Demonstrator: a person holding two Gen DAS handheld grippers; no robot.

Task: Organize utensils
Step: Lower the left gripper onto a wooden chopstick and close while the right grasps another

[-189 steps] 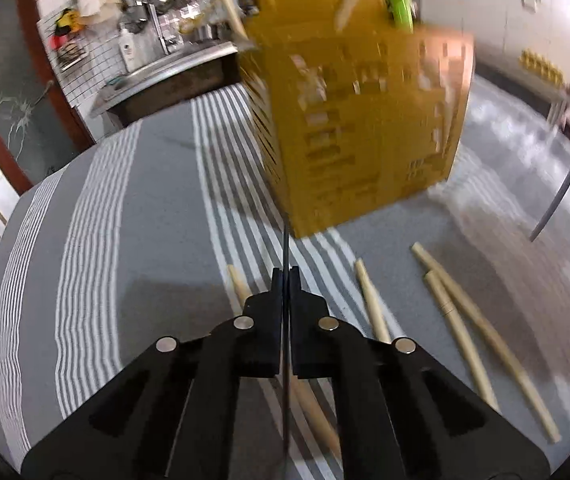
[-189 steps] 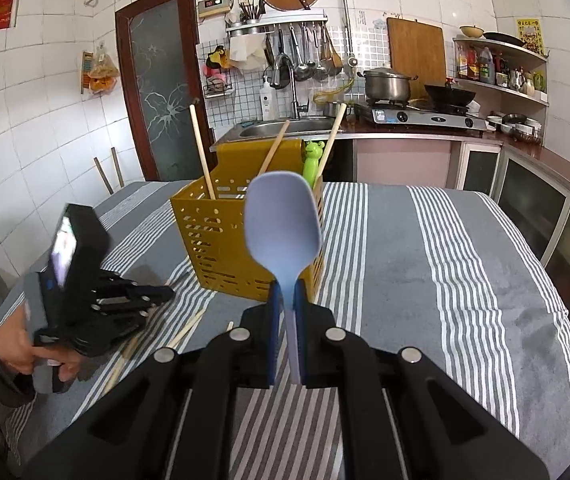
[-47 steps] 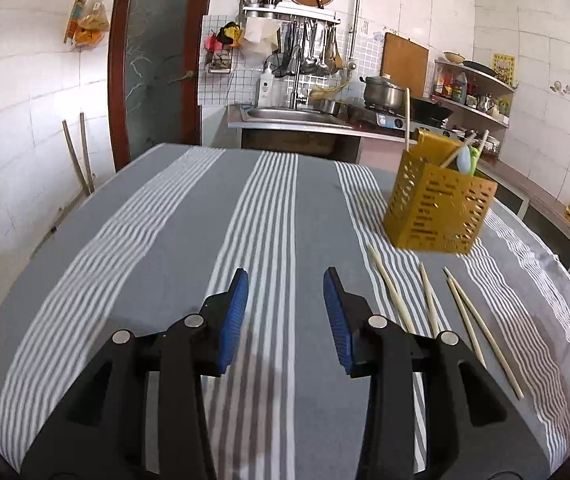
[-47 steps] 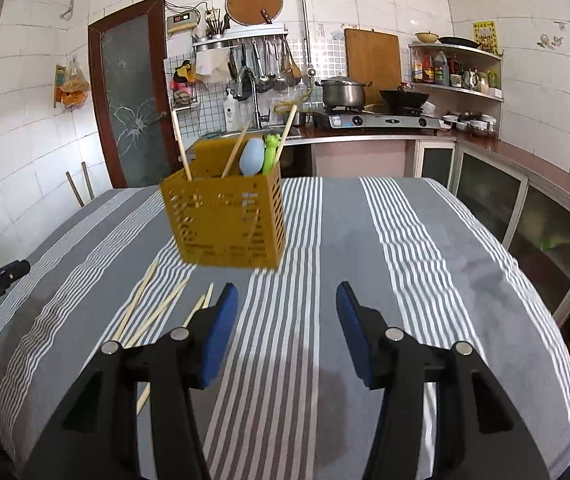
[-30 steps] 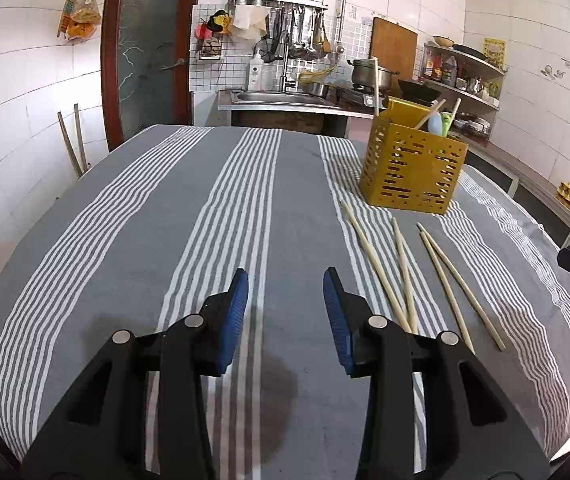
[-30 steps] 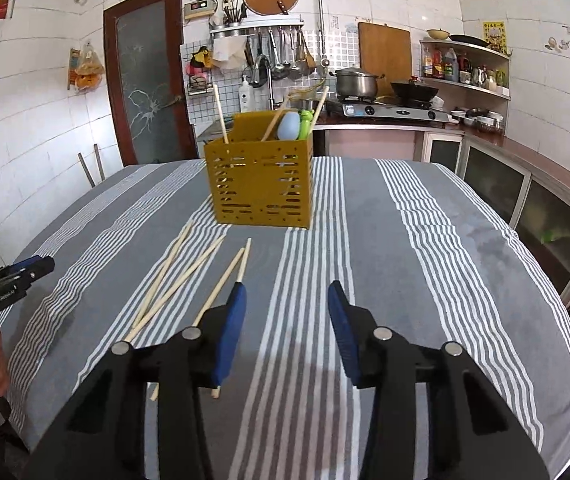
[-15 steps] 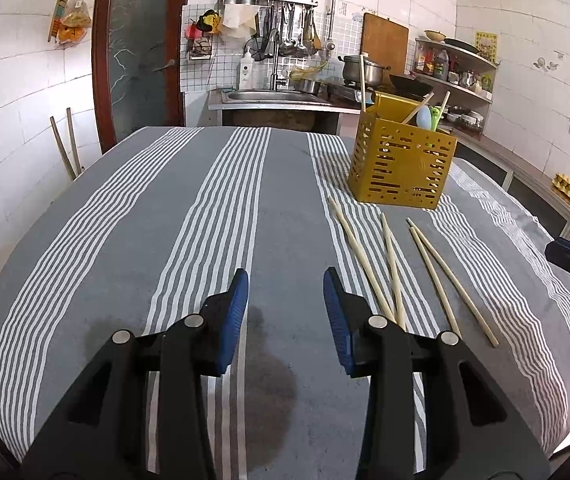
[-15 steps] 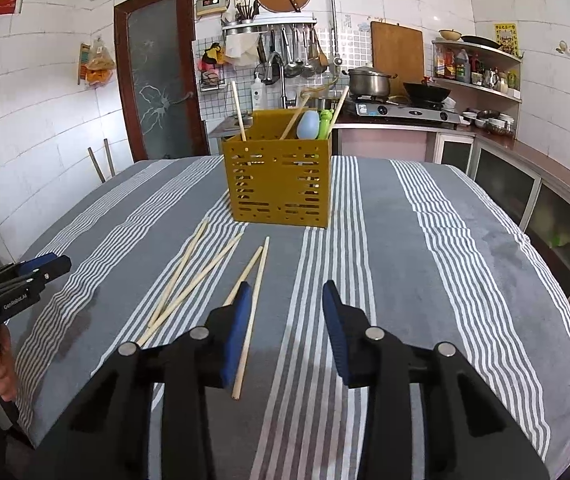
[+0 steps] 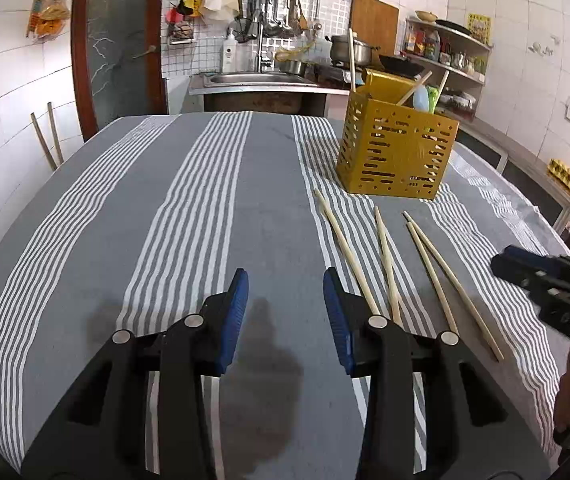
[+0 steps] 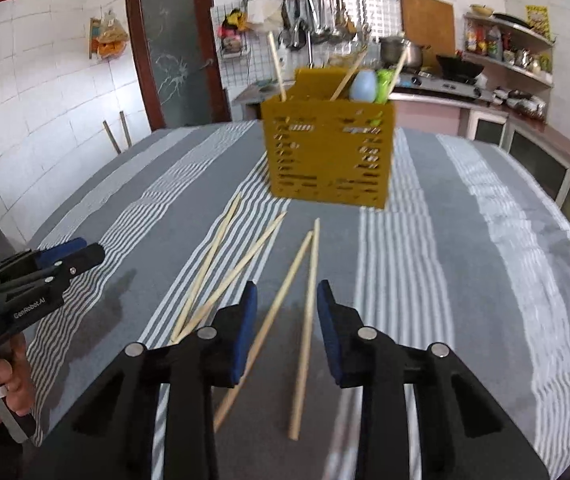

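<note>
Right wrist: chopsticks between spread tool.

Right gripper no longer holds pale blue spoon; spoon now stands in yellow utensil holder beside green utensil. Jaws now apart, lower over striped tablecloth, two loose chopsticks lying between fingers. Left gripper no longer clamps thin utensil; jaws now apart, pulled back from holder, which sits farther away. Four chopsticks now ahead on right.
</note>
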